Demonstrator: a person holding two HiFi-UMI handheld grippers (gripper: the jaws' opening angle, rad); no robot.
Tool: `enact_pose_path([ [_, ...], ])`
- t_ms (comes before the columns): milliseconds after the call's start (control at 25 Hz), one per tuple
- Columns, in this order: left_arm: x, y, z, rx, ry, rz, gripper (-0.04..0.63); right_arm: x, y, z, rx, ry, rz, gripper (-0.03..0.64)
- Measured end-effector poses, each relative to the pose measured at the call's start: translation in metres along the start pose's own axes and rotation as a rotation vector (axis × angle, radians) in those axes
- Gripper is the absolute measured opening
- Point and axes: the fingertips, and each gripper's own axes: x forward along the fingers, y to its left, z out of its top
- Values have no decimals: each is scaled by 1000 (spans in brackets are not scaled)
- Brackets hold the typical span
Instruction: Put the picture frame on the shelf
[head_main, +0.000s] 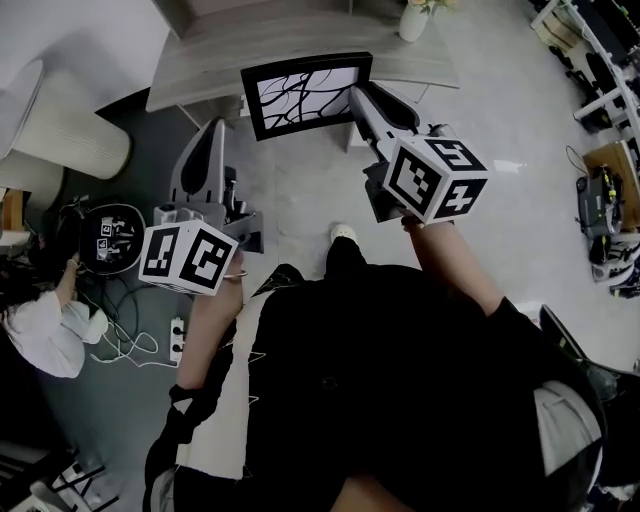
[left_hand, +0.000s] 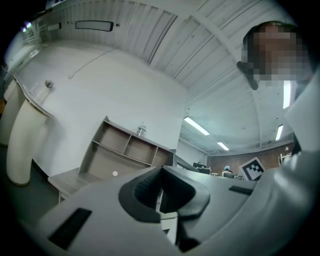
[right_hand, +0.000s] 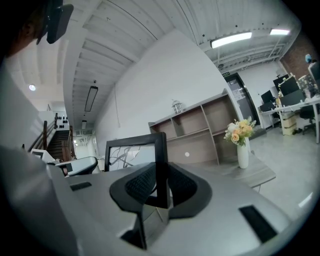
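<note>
A black picture frame (head_main: 305, 95) with a white print of black curved lines hangs in the air in front of the grey wooden shelf unit (head_main: 200, 60). My right gripper (head_main: 358, 95) is shut on the frame's right edge. In the right gripper view the frame's black bar (right_hand: 161, 170) stands upright between the pads, with the open shelf compartments (right_hand: 200, 130) behind it. My left gripper (head_main: 212, 130) hangs lower at the left, shut with nothing in it. In the left gripper view its jaws (left_hand: 160, 192) meet, and the shelf (left_hand: 125, 150) stands beyond them.
A white vase of flowers (right_hand: 241, 140) stands on the low ledge right of the shelf. A glass jar (right_hand: 176, 106) sits on the shelf's top. A pale ribbed cylinder (head_main: 60, 130) stands at the left. A seated person (head_main: 40, 330), cables and a power strip (head_main: 178, 340) lie left.
</note>
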Motion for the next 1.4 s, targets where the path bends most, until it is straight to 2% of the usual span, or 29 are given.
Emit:
enact_pose_path([
  [280, 77, 20, 2, -8, -18, 12, 9, 62, -47, 28, -23, 10, 14, 80],
  [720, 178, 41, -1, 40, -49, 15, 10, 140, -111, 69, -46, -33, 55, 80],
  [880, 190, 52, -11, 52, -38, 36, 9, 156, -125, 63, -40, -30, 53, 80],
  [1120, 203, 92, -30, 8, -8, 52, 9, 188, -137, 37, -10, 21, 25, 80],
  [1280, 239, 134, -32, -17, 17, 38, 9, 235, -147, 36, -1, 37, -3, 80],
  [1400, 257, 149, -33, -24, 29, 26, 9, 253, -154, 35, 6, 38, -21, 80],
])
